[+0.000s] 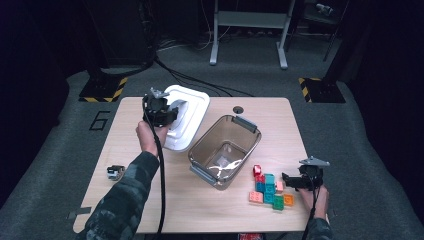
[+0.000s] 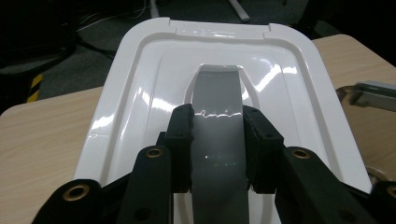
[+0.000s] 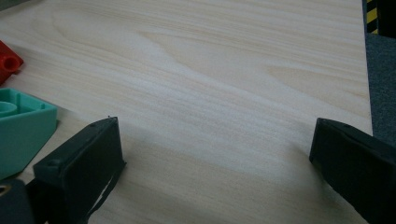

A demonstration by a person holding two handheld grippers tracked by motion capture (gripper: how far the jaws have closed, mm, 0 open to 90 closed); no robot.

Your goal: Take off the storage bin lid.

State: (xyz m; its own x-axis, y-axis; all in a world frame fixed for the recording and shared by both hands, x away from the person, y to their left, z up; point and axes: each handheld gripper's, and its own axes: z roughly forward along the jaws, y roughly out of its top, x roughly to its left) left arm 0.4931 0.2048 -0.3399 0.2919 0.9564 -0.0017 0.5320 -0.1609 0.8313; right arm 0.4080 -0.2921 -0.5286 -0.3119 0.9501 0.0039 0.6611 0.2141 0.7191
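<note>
A white lid (image 1: 196,111) lies at the back left of the table, beside a clear brownish bin (image 1: 225,150) that stands open with nothing in it. My left gripper (image 1: 170,114) is shut on the lid's grey handle (image 2: 218,88), with one jaw on each side of it (image 2: 218,119). Whether the lid is off the table I cannot tell. Several coloured blocks (image 1: 270,190) sit in a cluster at the front right. My right gripper (image 1: 289,181) stands open just right of them, low over bare wood (image 3: 217,135). A teal block (image 3: 18,130) and a red block (image 3: 7,60) lie to its left.
A small black and white object (image 1: 115,171) lies near the table's left edge. A round hole (image 1: 238,109) is in the tabletop behind the bin. Cables and stand legs cross the floor beyond the table.
</note>
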